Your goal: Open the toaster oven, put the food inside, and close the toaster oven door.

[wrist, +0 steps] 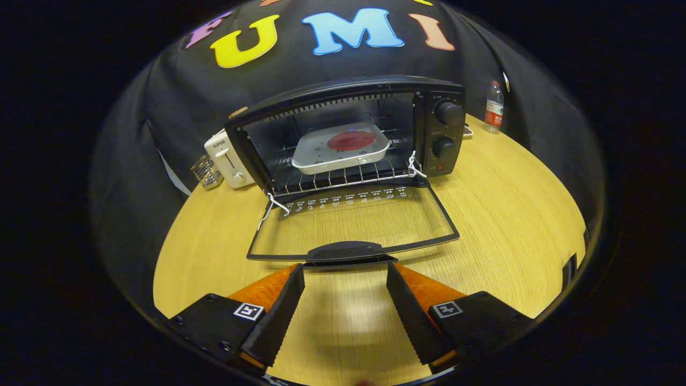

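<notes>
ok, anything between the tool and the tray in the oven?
Gripper view: the open glass door with its handle lies between the open tool and the tray on the rack.

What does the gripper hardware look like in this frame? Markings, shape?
The gripper has two wedge-shaped fingers with ribbed, serrated inner faces, tapering toward the tips. Each sits on a black block carrying a small square black-and-white fiducial tag. No cables show.

My claw point(345, 276) is showing two wedge-shaped fingers point(278, 316) with ridged, saw-toothed inner faces. Each finger is sitting on a black block that is wearing a small square black-and-white marker tag on top, and round screw heads are dotting the left block's edge.
</notes>
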`<state>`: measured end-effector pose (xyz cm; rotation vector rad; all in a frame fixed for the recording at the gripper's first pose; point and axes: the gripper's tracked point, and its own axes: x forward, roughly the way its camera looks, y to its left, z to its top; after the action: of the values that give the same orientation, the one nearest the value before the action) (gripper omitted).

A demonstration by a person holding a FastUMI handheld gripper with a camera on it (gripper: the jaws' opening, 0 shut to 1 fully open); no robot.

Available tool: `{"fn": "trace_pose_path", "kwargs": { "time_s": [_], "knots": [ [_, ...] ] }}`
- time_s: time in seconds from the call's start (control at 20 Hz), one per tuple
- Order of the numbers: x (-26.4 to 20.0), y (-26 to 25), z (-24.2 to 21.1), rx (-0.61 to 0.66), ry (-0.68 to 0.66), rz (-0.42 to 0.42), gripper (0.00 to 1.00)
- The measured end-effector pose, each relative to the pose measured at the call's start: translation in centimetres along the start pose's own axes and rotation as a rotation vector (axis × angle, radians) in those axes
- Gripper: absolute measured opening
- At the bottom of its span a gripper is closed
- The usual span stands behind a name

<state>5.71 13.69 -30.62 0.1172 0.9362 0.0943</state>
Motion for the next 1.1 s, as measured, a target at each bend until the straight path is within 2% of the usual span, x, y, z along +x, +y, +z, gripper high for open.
{"fn": "trace_pose_path", "kwargs": {
  "time_s": [0.35,0.7,0.85,1.1],
  "knots": [
    [1.9,-0.7,-1.4,-0.067,0.077,-0.043,0.98],
    [3.7,-1.1,-1.5,-0.072,0.100,-0.078,0.98],
    [3.8,-1.4,-1.4,-0.086,0.091,-0.107,0.95],
    [2.8,-1.1,-0.7,-0.073,0.059,-0.100,0.95]
  ]
}}
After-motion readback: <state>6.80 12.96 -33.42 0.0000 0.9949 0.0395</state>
